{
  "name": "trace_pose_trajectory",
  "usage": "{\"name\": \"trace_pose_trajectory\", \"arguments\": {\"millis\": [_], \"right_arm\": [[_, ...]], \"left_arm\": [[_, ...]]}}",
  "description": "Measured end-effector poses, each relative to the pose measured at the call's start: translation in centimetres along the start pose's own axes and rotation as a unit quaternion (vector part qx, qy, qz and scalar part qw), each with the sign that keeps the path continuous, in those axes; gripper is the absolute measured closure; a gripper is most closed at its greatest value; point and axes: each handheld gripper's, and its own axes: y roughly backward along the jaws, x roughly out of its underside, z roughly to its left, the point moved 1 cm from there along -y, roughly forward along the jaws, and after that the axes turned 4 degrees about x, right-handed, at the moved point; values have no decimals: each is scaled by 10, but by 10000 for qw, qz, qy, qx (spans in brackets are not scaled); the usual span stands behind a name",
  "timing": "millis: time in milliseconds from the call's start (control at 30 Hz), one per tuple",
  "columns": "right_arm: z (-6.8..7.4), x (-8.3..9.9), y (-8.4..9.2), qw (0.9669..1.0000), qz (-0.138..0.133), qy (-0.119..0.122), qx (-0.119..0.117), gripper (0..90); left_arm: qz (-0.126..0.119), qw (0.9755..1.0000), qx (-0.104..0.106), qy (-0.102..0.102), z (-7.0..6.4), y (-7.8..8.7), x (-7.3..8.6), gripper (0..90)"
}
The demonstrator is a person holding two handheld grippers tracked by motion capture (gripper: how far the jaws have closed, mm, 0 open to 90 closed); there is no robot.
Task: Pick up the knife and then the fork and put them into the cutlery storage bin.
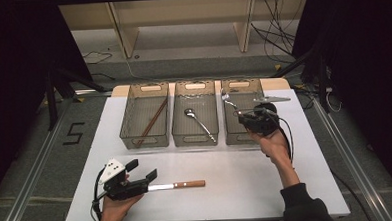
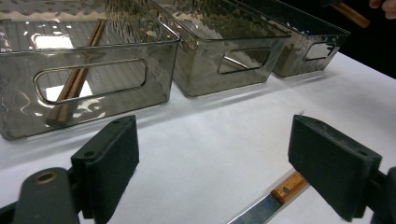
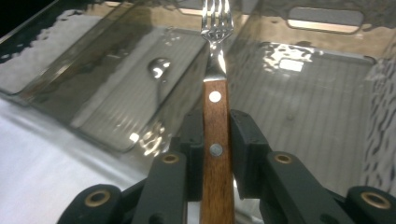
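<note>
Jaws on the left gripper [image 1: 146,174] are standing wide apart at the near edge of the white table [image 1: 237,189], gripping nothing. Their black pads [image 2: 112,161] are flat and matte. One knife [image 1: 176,185] is lying flat on the table right at the jaw tips, its steel blade pointing toward the gripper and its wooden handle pointing away to the right; in the left gripper view the riveted handle [image 2: 289,186] is showing just beside the right-hand pad.

Farther off, the right gripper [image 3: 217,140] is pinching one fork [image 3: 217,116] by its wooden handle, jaws closed narrow on it. Two bright rivets are showing on the handle, and the steel tines are pointing forward, hanging over the right bin [image 1: 240,88].

Along the far side, three smoky clear plastic bins are sitting in a row, each with ribbed floor and slot handles. The left bin [image 1: 127,121] is holding brown chopsticks [image 1: 152,122] laid diagonally. The middle bin [image 1: 177,119] is holding one metal spoon [image 1: 198,121], bowl toward the far end.
</note>
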Motion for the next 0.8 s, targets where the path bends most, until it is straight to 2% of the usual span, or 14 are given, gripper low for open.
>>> {"name": "trace_pose_trajectory", "arguments": {"millis": [400, 800], "right_arm": [[-17, -17, -26, 9986, 253, -192, 433, 771], [-21, -26, -47, 9966, 485, -309, 591, 770]], "left_arm": [[-5, 10000, 6, 8, 0, 0, 0, 162], [-9, 10000, 12, 14, 0, 0, 0, 162]]}}
